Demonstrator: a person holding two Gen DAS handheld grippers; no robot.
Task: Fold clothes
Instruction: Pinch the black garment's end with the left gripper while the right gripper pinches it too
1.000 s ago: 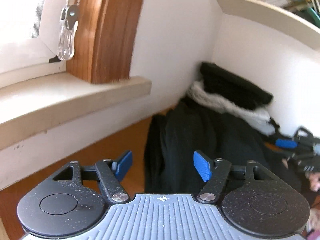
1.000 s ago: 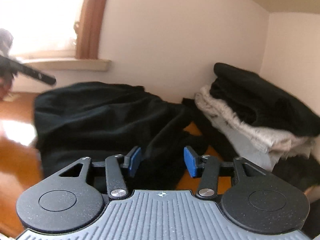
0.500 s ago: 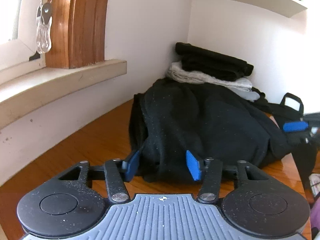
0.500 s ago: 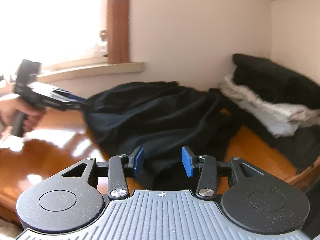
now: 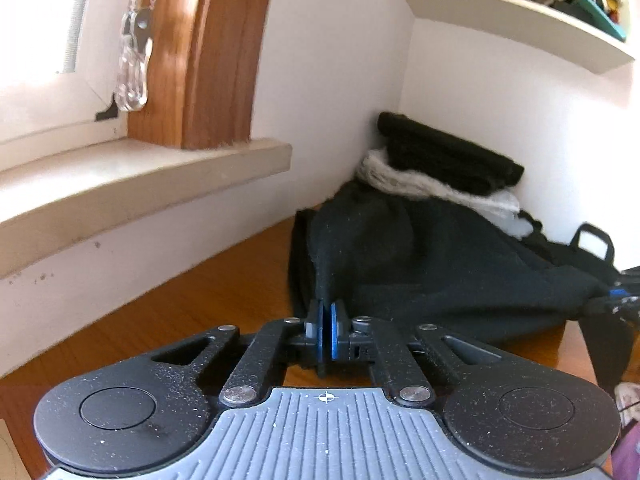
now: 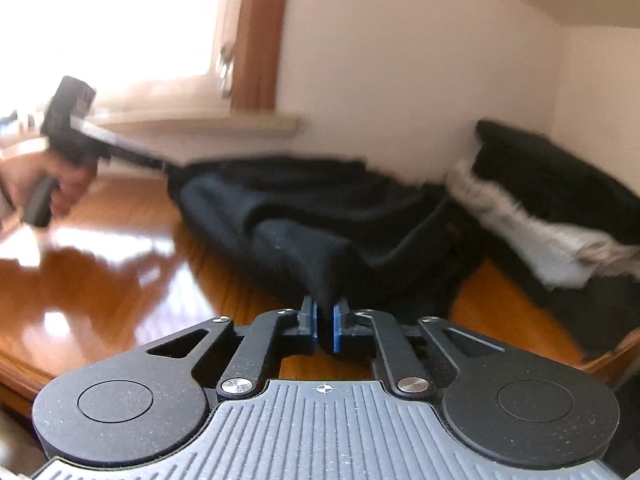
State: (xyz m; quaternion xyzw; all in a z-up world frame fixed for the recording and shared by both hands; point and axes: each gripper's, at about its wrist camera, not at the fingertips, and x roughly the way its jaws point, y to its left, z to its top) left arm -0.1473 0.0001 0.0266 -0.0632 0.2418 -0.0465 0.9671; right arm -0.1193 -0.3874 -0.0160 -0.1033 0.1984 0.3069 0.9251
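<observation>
Both grippers – left (image 5: 327, 326), right (image 6: 323, 322) – pinch the black garment (image 5: 432, 256), pinched edges hidden between jaws

Both wrist cams low, close, sharing black garment (image 5: 440, 256) (image 6: 312, 216).

Your left gripper (image 5: 327, 330) pinches the near corner of the garment (image 5: 432, 264), which lies on the wooden table (image 5: 200, 304). Your right gripper (image 6: 323, 328) pinches another edge, to the right. Behind it, in the corner, sits a stack of folded clothes (image 5: 440, 168), probably 3 pieces. The windowsill (image 5: 140, 176) runs left, the bookshelf (image 5: 520, 12) above.
</observation>
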